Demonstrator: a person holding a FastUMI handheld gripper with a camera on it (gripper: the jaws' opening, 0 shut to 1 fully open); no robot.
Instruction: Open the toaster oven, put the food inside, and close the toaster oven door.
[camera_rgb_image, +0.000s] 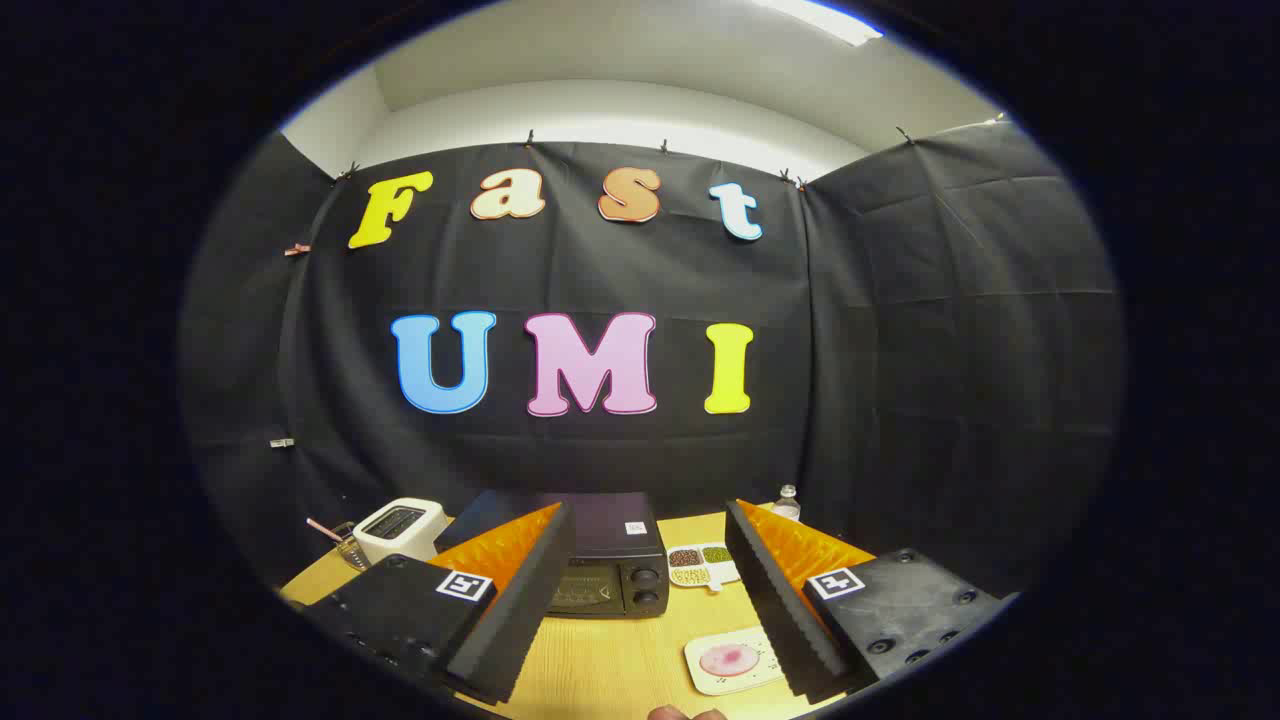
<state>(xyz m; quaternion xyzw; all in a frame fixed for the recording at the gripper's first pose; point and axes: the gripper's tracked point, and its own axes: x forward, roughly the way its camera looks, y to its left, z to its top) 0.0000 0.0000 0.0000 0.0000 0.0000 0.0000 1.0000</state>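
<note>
Basket (347, 549): far left on the table, just beside the white toaster, w/ a pink stick poking out of it.
White toaster (400, 527): left of the oven, behind the left finger, two slots on top.
Toaster oven (610, 560): black, door closed, two knobs on its right side. Sits on the table beyond the fingers, seen thru the gap btwn them; left finger hides its left part.
Tongs (646, 605): released, fingers spread wide, nothing btwn them, touching nothing. Black pads, orange backs, a square marker on each base.
Table (610, 660): light wood, bare strip btwn the fingers.
Divided dish (703, 565): white, compartments w/ dark, green and pale bits; just right of the oven, near the right finger's tip.
Plate (733, 661): pale square w/ rounded corners, close in front, against the inner side of the right finger, well apart from the oven.
Food (729, 659): flat pink round on the plate; can't tell what kind.
Bottle (787, 502): clear, white cap, at the back of the table by the cloth wall, beyond the right finger.
</note>
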